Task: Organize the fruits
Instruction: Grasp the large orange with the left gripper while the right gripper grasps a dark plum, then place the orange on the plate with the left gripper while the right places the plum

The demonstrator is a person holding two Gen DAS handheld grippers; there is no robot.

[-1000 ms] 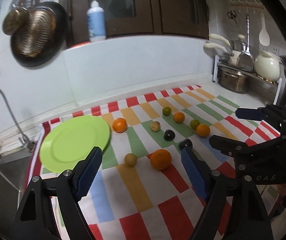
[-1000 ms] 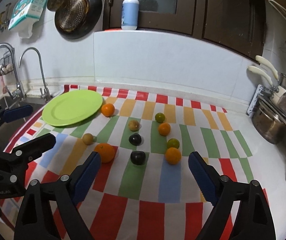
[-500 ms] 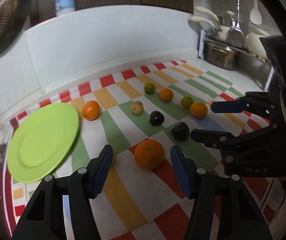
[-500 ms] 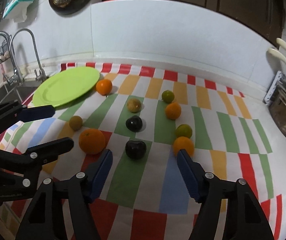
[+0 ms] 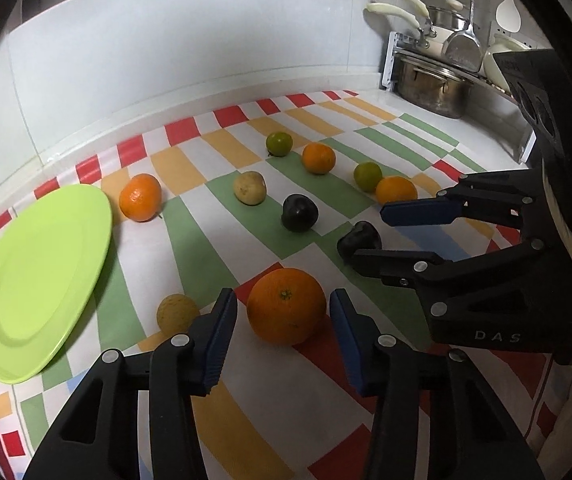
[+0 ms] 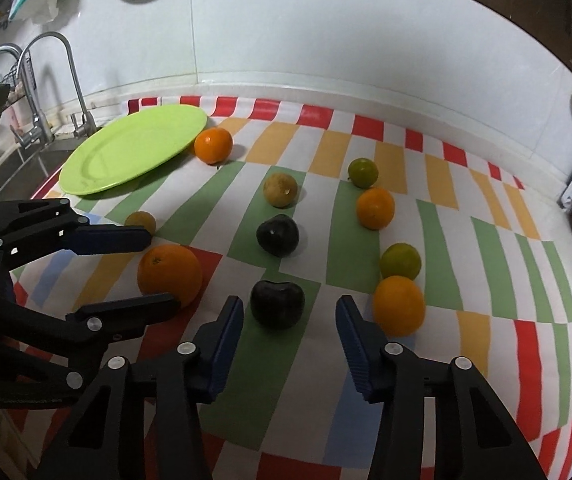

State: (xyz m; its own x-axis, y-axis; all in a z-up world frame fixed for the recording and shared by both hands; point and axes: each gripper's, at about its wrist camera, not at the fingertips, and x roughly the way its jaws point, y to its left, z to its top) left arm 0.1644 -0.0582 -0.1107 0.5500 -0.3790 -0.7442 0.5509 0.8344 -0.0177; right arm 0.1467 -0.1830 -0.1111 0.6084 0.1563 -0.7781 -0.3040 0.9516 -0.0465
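Left gripper (image 5: 282, 312) is down low on the striped tablecloth (image 5: 221, 420), jaws spread wide with the big orange (image 5: 286, 306) sitting right between the blue pads, a sliver of cloth showing on either side, so nothing is gripped. Right gripper (image 6: 289, 316) is parted as well, bracketing the near dark plum (image 6: 277, 304) without touching it.

Everything else reads off that big orange. The green plate (image 5: 37, 276) lies well to its left, bare, at the cloth's sink-side edge. A small yellowish fruit (image 5: 177, 314) sits just beside the orange on the plate side, partly behind the left finger. A mandarin (image 5: 140, 197) rests farther back, just off the plate's rim. Behind the orange sit a tan fruit (image 5: 249, 188) and a second dark plum (image 5: 299, 213). Beyond and to the right run two green citrus (image 6: 362, 173) (image 6: 400, 261) and two smaller oranges (image 6: 375, 208) (image 6: 398, 305), all apart from each other. A steel pot (image 5: 432, 82) stands in the far right corner, off the cloth.
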